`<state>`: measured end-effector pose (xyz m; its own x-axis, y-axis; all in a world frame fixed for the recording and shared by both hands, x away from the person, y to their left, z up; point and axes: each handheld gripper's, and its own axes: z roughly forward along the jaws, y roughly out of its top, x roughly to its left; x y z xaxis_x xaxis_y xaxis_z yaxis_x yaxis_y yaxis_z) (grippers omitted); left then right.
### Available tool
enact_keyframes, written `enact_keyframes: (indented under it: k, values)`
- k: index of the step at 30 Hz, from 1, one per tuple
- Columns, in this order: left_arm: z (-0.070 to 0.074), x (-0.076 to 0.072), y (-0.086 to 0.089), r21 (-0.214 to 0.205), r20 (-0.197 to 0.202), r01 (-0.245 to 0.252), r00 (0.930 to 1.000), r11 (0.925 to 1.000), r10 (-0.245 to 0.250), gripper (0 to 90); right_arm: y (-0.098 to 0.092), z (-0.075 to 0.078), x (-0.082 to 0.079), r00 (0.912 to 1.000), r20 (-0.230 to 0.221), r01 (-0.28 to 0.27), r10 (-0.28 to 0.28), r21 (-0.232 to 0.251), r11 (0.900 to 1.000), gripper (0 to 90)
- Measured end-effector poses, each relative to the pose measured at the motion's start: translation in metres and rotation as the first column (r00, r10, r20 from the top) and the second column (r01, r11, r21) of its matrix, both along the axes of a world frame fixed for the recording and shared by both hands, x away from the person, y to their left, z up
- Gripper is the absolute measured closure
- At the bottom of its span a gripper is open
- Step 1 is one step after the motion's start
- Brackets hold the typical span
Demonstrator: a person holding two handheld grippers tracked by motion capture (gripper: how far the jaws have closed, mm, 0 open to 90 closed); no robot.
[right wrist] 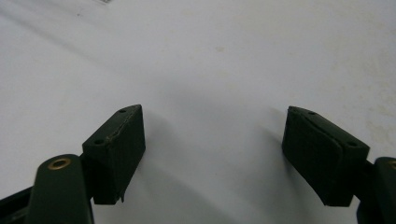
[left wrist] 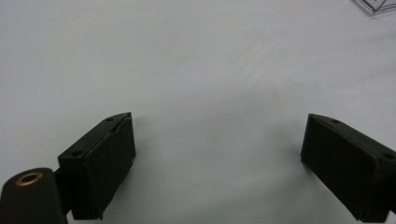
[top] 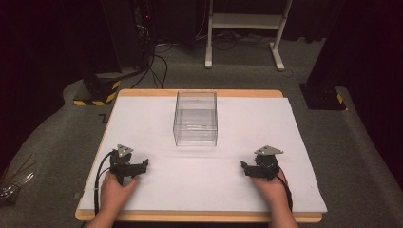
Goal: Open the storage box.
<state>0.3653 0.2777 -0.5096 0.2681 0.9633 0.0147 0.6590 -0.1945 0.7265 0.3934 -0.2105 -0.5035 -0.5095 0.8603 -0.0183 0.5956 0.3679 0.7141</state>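
A clear plastic box (top: 195,118) stands empty at the middle back of the white table sheet (top: 204,190). My left gripper (top: 144,164) rests on the sheet at the front left, held by a hand, its tips turned inward to the right. My right gripper (top: 243,166) rests at the front right, tips turned inward to the left. In the left gripper view the left gripper (left wrist: 217,135) stands open over bare white sheet, and a corner of the clear box (left wrist: 376,4) shows at top right. The right gripper (right wrist: 212,130) is open too, with nothing between its jaws.
The white sheet covers a wooden tabletop (top: 199,217). Beyond the table lie a grey carpet, black stands with yellow-black striped bases (top: 97,92), cables and a white desk frame (top: 244,28). Some small metal things (top: 12,185) lie on the floor at far left.
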Motion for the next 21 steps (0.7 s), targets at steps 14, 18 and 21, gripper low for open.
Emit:
enact_keyframes:
  k: [14, 18, 21]
  values:
    - [-0.0001, 0.0001, -0.0001, 0.0, 0.001, -0.001, 1.0, 1.0, 0.001, 10.3, 0.0, 0.0002, 0.0001, 1.0, -0.006, 0.004, -0.004, 0.003, 1.0, 21.4]
    - [0.0, 0.0001, 0.0001, 0.0, 0.0, 0.001, 1.0, 1.0, -0.001, 10.3, 0.0002, 0.0003, 0.0003, 1.0, -0.002, 0.0, 0.0, -0.002, 1.0, 21.4]
    - [-0.0001, 0.0, -0.0001, -0.001, 0.0, -0.001, 1.0, 1.0, 0.001, 10.3, 0.0007, 0.0003, 0.0, 1.0, 0.001, 0.003, -0.003, -0.005, 1.0, 21.4]
